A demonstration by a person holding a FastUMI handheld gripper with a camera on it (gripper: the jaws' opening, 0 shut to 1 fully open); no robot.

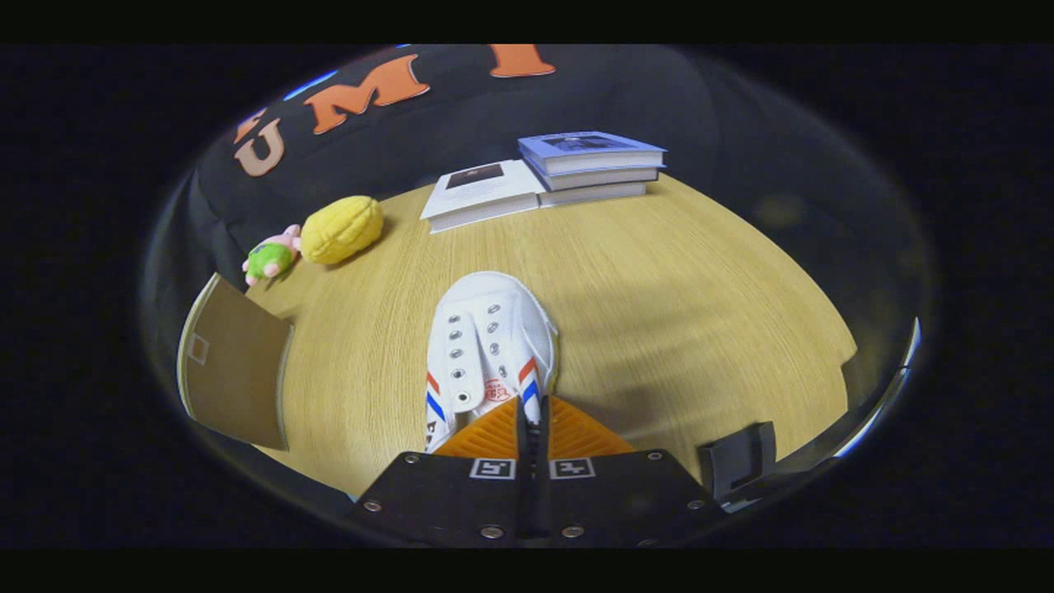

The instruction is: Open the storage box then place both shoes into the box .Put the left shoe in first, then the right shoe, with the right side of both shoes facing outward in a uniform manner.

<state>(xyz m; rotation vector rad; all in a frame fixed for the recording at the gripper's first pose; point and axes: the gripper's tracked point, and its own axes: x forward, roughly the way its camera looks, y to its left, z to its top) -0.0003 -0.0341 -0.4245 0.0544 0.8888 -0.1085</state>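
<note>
A white canvas shoe [486, 329] with red and blue side stripes points its toe away from me, over the wooden table [675, 305]. My gripper [533, 414] is shut on the shoe's right side rim near the heel, and the two fingers stand almost together with the thin edge pinched between them. The heel is hidden behind the fingers. A brown cardboard flap of the storage box [235, 375] stands to the left of the shoe, with a small square mark on it. The box's inside is out of sight.
A yellow plush toy [342, 229] and a small green and pink plush [270, 258] lie at the table's far left. Beyond the shoe are a white book [482, 191] and a stack of blue books [593, 165]. A black block [739, 459] sits to the right of the fingers.
</note>
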